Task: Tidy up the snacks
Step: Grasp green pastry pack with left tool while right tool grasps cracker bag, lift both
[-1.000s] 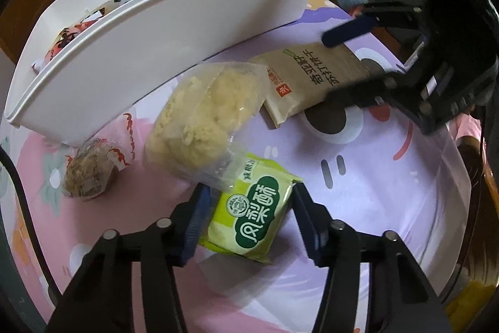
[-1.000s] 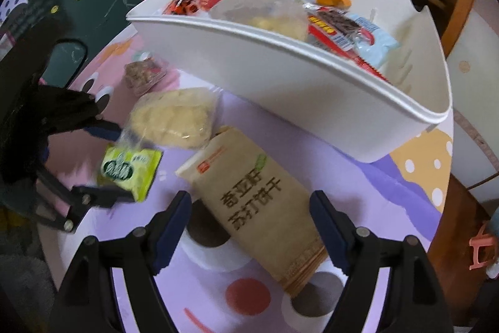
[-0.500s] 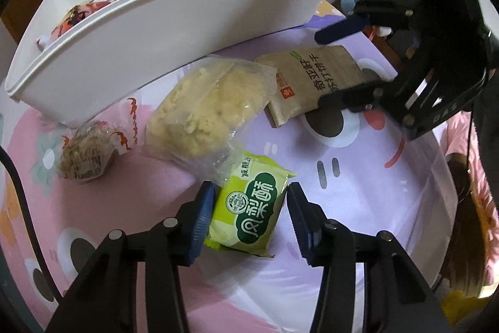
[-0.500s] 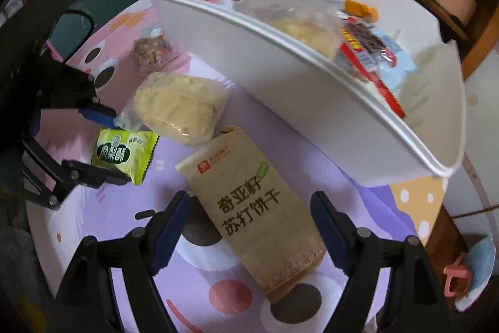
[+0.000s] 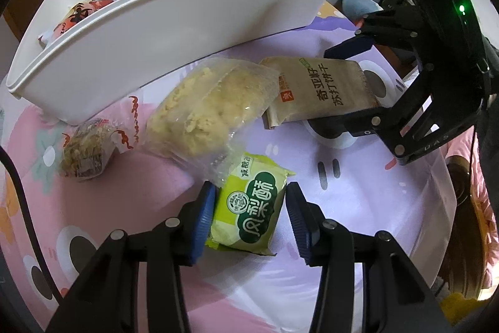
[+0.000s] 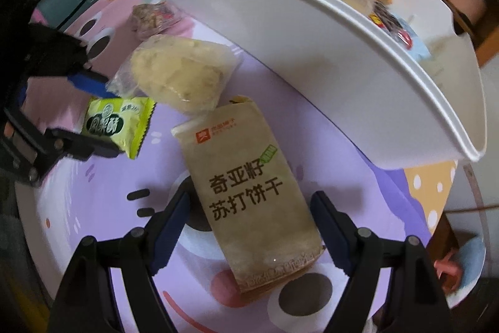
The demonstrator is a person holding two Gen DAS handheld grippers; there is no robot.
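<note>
Below, the left claw (image 5: 251,216) has been closing around a green snack packet (image 5: 249,213) on the desk (image 5: 358,208), pads not yet pressing. The right claw (image 6: 248,227) gapes over a brown cracker bag (image 6: 246,192). Crinkly wrapper could slip, or the neighbouring clear bag (image 5: 212,108) snag.

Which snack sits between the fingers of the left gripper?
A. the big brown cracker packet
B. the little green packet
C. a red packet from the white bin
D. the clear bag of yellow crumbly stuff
B: the left gripper has its blue pads on either side of the little green packet on the table.
</note>
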